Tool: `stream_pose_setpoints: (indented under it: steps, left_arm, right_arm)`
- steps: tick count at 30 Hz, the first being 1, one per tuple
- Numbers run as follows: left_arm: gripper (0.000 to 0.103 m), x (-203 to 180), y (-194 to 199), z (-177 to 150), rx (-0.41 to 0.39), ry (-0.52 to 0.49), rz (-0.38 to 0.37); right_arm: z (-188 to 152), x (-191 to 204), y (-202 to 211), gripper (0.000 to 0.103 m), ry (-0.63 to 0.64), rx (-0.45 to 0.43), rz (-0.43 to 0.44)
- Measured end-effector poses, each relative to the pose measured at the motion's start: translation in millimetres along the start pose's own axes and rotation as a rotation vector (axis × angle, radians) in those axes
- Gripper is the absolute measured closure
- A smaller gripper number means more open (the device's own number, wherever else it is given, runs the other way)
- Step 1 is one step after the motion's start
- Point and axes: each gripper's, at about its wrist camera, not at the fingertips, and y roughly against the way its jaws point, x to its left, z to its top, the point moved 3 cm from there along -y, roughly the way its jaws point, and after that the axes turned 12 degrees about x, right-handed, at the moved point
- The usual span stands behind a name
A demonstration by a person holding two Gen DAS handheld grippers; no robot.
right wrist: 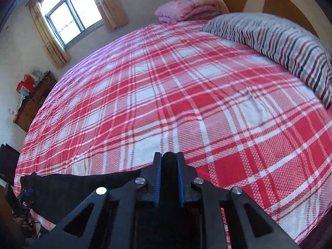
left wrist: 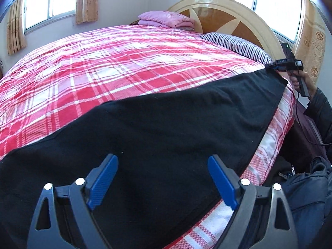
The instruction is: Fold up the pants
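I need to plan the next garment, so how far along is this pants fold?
Done: the black pants lie spread flat across the plaid bedspread. In hand: the right gripper has its jaws shut on black cloth at the pants' far corner, while the left gripper hovers over the near part, jaws open and empty. Left: no fold shows yet, so all the folding remains.
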Motion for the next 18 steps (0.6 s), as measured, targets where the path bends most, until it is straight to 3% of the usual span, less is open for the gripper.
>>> stream_pose_setpoints:
  steps: [4,10,11,14,18]
  left_arm:
    - [0.012,-1,-3,-2,0.004,-0.004,0.004]
    - [0.012,-3,-5,-6,0.006,-0.021,0.021]
    - [0.012,-4,-4,-7,0.008,-0.029,0.025]
    - [0.012,-6,-3,-8,0.008,-0.035,0.033]
    - [0.012,-4,2,-6,-0.008,-0.024,0.036]
  right_arm:
    - [8,8,13,0.091,0.016,-0.069,-0.003]
    - [18,0,-31,0.091,0.001,0.036,-0.081]
    - [16,-3,-34,0.087,-0.008,0.041,-0.071]
    - [9,-17,-24,0.052,-0.094,0.032,-0.043]
    - [-8,-24,16,0.050,-0.141,-0.024,-0.068]
